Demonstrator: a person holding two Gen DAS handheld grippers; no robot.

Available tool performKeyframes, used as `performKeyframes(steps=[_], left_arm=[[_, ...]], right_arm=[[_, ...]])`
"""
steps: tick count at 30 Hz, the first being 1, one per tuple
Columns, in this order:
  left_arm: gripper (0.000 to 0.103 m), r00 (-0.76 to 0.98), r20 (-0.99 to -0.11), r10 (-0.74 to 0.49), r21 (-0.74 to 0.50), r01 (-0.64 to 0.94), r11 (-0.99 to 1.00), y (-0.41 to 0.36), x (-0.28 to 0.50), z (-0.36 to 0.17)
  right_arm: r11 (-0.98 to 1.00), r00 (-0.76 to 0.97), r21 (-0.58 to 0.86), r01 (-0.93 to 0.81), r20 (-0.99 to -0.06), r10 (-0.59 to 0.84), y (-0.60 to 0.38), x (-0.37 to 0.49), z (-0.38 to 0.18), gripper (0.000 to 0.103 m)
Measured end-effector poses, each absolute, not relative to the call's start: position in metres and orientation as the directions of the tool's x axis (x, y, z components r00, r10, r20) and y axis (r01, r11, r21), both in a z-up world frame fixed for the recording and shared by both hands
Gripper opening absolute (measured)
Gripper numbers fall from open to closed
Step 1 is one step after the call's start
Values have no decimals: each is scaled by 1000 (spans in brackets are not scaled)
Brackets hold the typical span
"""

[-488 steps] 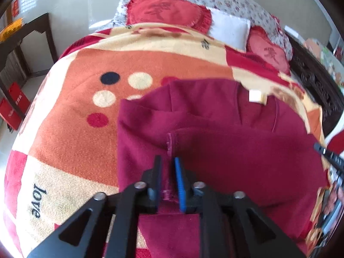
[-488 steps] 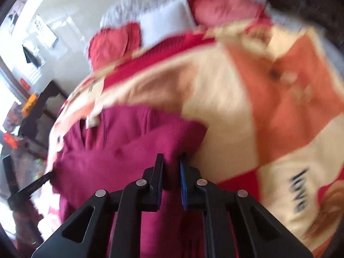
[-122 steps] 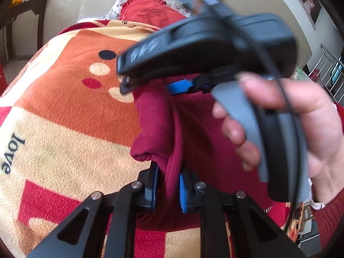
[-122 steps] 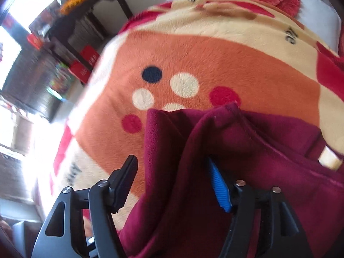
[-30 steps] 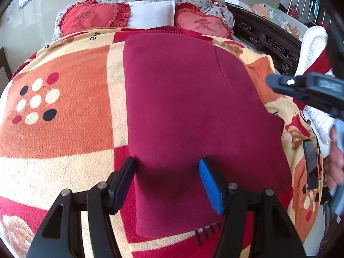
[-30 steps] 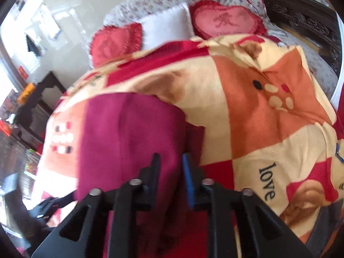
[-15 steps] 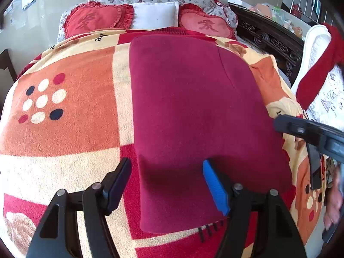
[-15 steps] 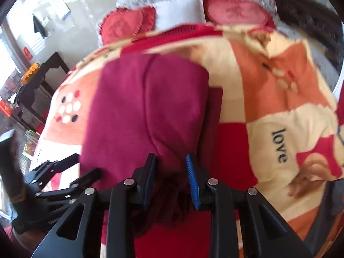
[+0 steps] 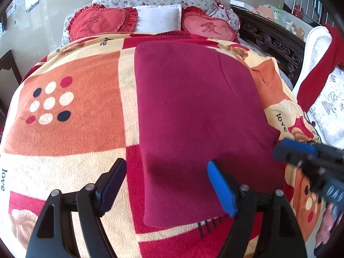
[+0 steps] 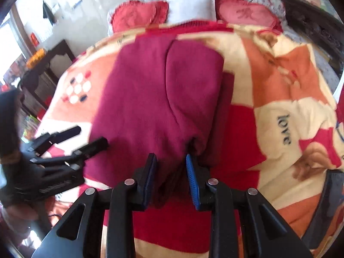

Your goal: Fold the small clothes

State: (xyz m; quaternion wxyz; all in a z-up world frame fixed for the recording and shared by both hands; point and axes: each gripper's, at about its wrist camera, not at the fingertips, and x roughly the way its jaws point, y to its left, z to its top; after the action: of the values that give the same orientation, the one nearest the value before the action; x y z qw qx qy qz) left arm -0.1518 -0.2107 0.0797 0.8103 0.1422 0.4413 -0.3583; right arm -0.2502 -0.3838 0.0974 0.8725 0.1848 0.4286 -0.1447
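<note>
Left gripper (image 9: 166,188) has widened, still opening over the maroon garment (image 9: 193,116); right gripper (image 10: 171,177), nearly closed on its bunched edge, could drag the fold askew.

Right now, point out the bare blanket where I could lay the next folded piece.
Free: the orange blanket left of the maroon garment, around the dot cluster; also the "love" patch to its right. Crowded: the near edge, where both tongs work, and the pillows at the head.

We see bright daylight glaring from the window (image 10: 8,43); the right view smears with blur; edges bend, corners darken.
</note>
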Motion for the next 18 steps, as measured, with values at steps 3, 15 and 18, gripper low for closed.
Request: performKeyframes(steps=[3,15,18], left_arm=[[87,350,-815,-462,-99,701,706,-209,-151,83],[88,345,-821,-455,-112,684,721,-208,-142,82],[88,345,-826,-445,-106,681,724,-210,-140,80]], right_arm=[[874,612,203,441,-780,-127,-393,-245,105,18],[816,579,284,504,-812,-75,-427,-228,56,14],[826,572,259,500,-815,-90,-423,-226,58,12]])
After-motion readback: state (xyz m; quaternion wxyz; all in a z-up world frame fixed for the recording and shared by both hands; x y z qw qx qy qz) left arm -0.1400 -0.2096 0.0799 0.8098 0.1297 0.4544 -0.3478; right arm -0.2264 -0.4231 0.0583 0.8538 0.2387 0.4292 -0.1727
